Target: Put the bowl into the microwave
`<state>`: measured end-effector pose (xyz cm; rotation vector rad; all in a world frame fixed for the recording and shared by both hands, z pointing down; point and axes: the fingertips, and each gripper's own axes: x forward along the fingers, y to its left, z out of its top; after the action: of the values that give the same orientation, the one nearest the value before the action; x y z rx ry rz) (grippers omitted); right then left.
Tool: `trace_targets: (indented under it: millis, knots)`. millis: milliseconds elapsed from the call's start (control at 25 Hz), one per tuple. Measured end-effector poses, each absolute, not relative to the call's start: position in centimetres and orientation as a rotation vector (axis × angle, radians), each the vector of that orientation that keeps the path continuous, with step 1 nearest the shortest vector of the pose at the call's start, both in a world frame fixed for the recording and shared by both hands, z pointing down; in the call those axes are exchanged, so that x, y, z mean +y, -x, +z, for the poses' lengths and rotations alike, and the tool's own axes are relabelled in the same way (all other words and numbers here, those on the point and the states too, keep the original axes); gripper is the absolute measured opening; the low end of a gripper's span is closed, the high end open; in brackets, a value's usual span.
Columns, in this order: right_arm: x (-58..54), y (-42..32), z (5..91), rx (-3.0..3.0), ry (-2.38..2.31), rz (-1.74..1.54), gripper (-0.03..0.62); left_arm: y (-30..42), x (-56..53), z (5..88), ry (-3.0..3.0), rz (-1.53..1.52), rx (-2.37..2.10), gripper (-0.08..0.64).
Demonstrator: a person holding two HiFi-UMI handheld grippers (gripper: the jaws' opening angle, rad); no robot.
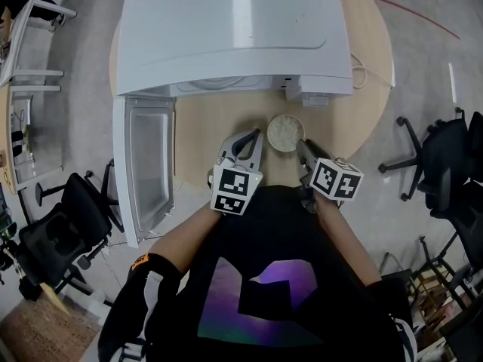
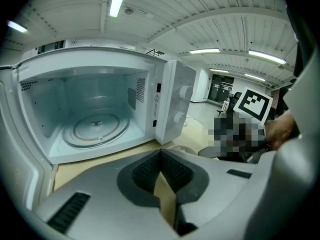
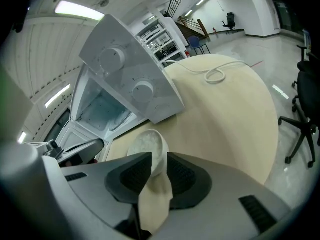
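Observation:
A small white bowl (image 1: 286,132) of white rice stands on the round wooden table (image 1: 370,104), just in front of the white microwave (image 1: 234,29). The microwave's door (image 1: 147,164) hangs wide open to the left. Its cavity with the glass turntable (image 2: 95,126) shows in the left gripper view. My right gripper (image 1: 303,143) is at the bowl's right rim. In the right gripper view its jaws (image 3: 159,159) are closed on the wall of the bowl (image 3: 146,146). My left gripper (image 1: 250,138) hovers left of the bowl, shut and holding nothing (image 2: 160,154).
A white cable (image 1: 362,74) lies coiled on the table right of the microwave. Black office chairs stand on the floor at the right (image 1: 445,157) and lower left (image 1: 68,217). The table's front edge is close to my body.

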<state>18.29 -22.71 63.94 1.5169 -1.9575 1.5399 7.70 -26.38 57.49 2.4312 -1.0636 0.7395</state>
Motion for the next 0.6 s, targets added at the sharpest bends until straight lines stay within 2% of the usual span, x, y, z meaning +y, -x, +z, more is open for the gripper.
trace_targets:
  millis: [600]
  knots:
    - [-23.3, -18.3, 65.3, -1.901, -1.51, 1.688, 0.086, -6.7, -27.0, 58.6, -2.387, 0.764, -1.079, 0.046]
